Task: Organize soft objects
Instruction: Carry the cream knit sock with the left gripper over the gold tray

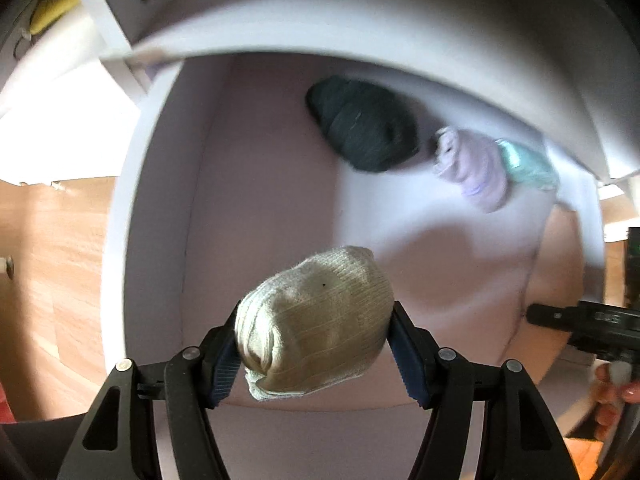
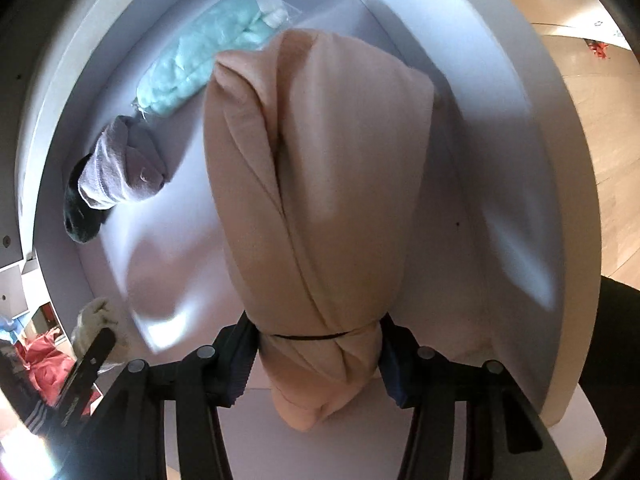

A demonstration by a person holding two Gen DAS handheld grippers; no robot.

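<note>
Both grippers over the white drawer point(image 1: 160, 208). Left gripper point(image 1: 314, 354) clamped on a rolled cream sock point(image 1: 316, 320), held above the drawer floor near its front edge. Right gripper point(image 2: 318, 360) pinching a peach fabric roll point(image 2: 316, 184) at its banded end, roll hanging over the drawer's middle. Lying in the drawer toward the back wall: dark sock bundle point(image 1: 364, 128), lilac sock bundle point(image 1: 472, 168) touching it, mint bagged item point(image 2: 196, 72) just beyond the lilac one.
</note>
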